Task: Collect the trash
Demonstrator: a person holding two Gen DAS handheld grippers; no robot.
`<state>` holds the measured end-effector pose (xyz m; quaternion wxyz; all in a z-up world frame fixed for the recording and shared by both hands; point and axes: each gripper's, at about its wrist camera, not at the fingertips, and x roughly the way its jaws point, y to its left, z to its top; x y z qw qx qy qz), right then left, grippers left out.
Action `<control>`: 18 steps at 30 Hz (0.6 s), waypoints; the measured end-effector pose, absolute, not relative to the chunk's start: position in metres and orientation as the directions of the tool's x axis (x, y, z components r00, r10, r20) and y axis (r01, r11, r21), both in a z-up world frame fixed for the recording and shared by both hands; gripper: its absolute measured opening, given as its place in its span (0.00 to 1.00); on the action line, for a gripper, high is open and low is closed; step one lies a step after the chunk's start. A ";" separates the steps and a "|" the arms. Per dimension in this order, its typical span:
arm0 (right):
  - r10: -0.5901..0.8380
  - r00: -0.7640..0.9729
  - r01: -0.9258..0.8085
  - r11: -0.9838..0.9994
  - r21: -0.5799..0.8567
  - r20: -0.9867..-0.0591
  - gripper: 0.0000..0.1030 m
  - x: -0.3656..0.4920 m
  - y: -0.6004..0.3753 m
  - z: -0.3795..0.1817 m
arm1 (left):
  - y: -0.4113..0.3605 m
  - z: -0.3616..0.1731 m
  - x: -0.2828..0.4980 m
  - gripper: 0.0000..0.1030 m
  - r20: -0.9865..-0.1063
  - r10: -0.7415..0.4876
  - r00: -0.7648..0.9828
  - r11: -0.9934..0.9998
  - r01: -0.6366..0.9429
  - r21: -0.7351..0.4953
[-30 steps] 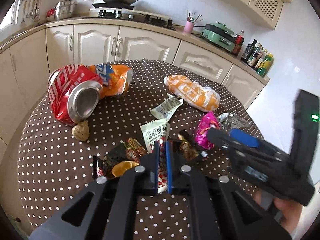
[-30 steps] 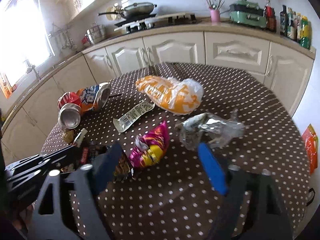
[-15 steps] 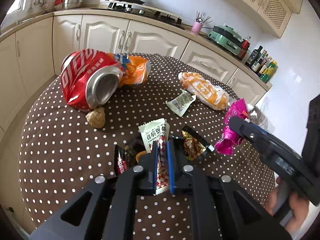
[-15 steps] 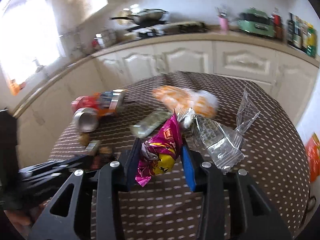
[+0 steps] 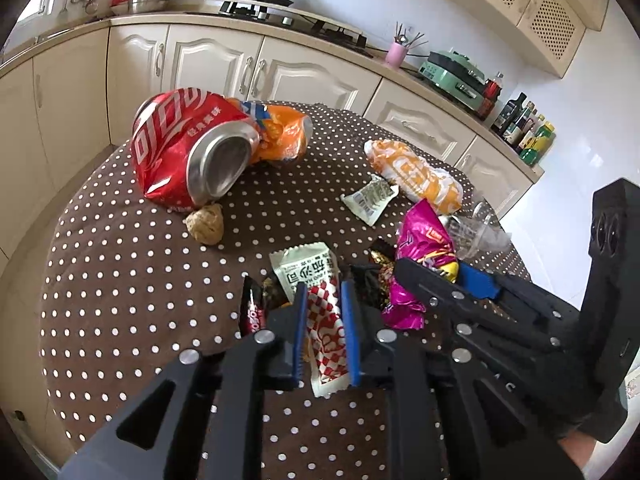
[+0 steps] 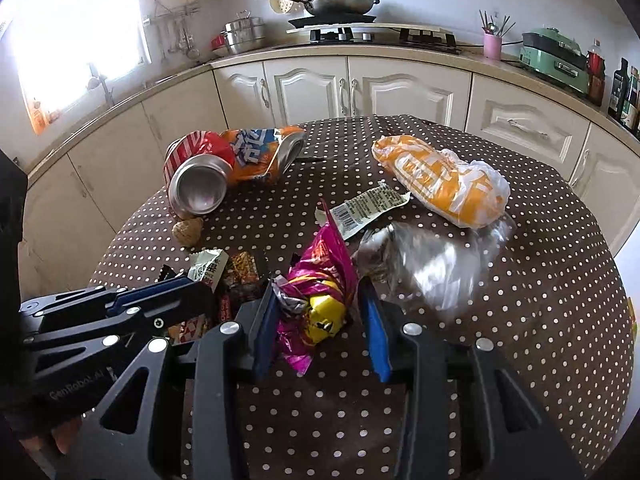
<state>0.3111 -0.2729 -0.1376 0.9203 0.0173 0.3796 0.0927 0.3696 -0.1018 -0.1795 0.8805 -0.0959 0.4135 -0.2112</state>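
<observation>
On the brown dotted table [image 5: 132,280] lies scattered trash. My left gripper [image 5: 325,284] is low over a small pile of dark wrappers [image 5: 252,312]. A red-and-white checked wrapper [image 5: 326,324] lies between its blue pads, and the jaws are opening and stand slightly apart from it. My right gripper [image 6: 318,290] is shut on a crumpled pink wrapper [image 6: 320,276] and holds it upright just above the cloth. In the left wrist view the right gripper [image 5: 448,276] sits close on the right, the pink wrapper [image 5: 424,236] sticking up from it. The left gripper [image 6: 188,282] shows at the right wrist view's lower left.
A crushed red can [image 5: 180,148] and an orange can [image 5: 280,136] lie at the back left, a brown lump [image 5: 206,224] beside them. An orange-and-white bag [image 6: 444,180], a barcode wrapper [image 6: 368,206] and clear plastic [image 6: 432,264] lie to the right. Cabinets ring the table.
The right gripper closed on the pink wrapper, lifted it and carried it left toward the pile. The left jaws, shut on the checked wrapper before, have spread apart.
</observation>
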 end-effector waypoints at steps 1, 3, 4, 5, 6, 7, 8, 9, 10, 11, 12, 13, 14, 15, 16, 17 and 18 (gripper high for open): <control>0.183 0.694 -0.157 0.982 0.101 -0.696 0.36 0.311 -0.273 -0.138 | -0.103 -0.180 0.370 0.16 -0.691 -0.448 0.567 0.894 0.292 -0.340; 0.178 0.696 -0.156 0.983 0.096 -0.695 0.36 0.311 -0.273 -0.137 | -0.105 -0.180 0.371 0.16 -0.699 -0.440 0.563 0.898 0.292 -0.330; 0.178 0.696 -0.156 0.983 0.095 -0.695 0.36 0.310 -0.273 -0.137 | -0.107 -0.180 0.372 0.16 -0.706 -0.435 0.559 0.900 0.294 -0.322; 0.177 0.697 -0.156 0.983 0.094 -0.695 0.36 0.310 -0.273 -0.137 | -0.108 -0.180 0.373 0.16 -0.709 -0.432 0.558 0.901 0.294 -0.317; 0.177 0.697 -0.156 0.983 0.094 -0.695 0.36 0.310 -0.272 -0.137 | -0.110 -0.180 0.374 0.16 -0.714 -0.428 0.555 0.903 0.292 -0.314; 0.177 0.698 -0.156 0.983 0.094 -0.694 0.36 0.309 -0.272 -0.137 | -0.112 -0.180 0.375 0.16 -0.718 -0.422 0.553 0.906 0.292 -0.307; 0.177 0.698 -0.156 0.983 0.094 -0.694 0.36 0.309 -0.272 -0.137 | -0.113 -0.180 0.375 0.16 -0.720 -0.416 0.555 0.908 0.293 -0.299; 0.177 0.699 -0.156 0.983 0.094 -0.693 0.36 0.308 -0.272 -0.137 | -0.116 -0.180 0.374 0.14 -0.723 -0.406 0.560 0.912 0.298 -0.281; 0.176 0.699 -0.155 0.983 0.093 -0.693 0.36 0.308 -0.272 -0.137 | -0.117 -0.180 0.374 0.09 -0.721 -0.404 0.563 0.913 0.301 -0.276; 0.177 0.699 -0.155 0.983 0.095 -0.693 0.36 0.307 -0.272 -0.136 | -0.117 -0.179 0.373 0.06 -0.714 -0.414 0.565 0.908 0.305 -0.286; 0.180 0.699 -0.154 0.983 0.100 -0.692 0.36 0.306 -0.273 -0.136 | -0.116 -0.179 0.372 0.05 -0.708 -0.418 0.569 0.907 0.305 -0.290; 0.183 0.698 -0.154 0.983 0.105 -0.692 0.36 0.305 -0.273 -0.135 | -0.114 -0.178 0.371 0.04 -0.697 -0.429 0.575 0.903 0.305 -0.304; 0.185 0.700 -0.154 0.982 0.107 -0.690 0.36 0.304 -0.273 -0.134 | -0.110 -0.177 0.371 0.03 -0.682 -0.459 0.570 0.888 0.309 -0.339; 0.186 0.702 -0.155 0.982 0.108 -0.688 0.36 0.303 -0.274 -0.133 | -0.107 -0.176 0.370 0.03 -0.667 -0.490 0.561 0.872 0.314 -0.376; 0.187 0.705 -0.156 0.982 0.108 -0.684 0.35 0.302 -0.274 -0.131 | -0.103 -0.176 0.370 0.03 -0.651 -0.521 0.552 0.853 0.316 -0.414; 0.189 0.708 -0.156 0.982 0.110 -0.680 0.35 0.300 -0.274 -0.129 | -0.100 -0.174 0.370 0.03 -0.636 -0.545 0.546 0.838 0.320 -0.442; 0.194 0.711 -0.157 0.981 0.116 -0.676 0.35 0.299 -0.273 -0.127 | -0.096 -0.173 0.369 0.03 -0.623 -0.563 0.543 0.825 0.323 -0.464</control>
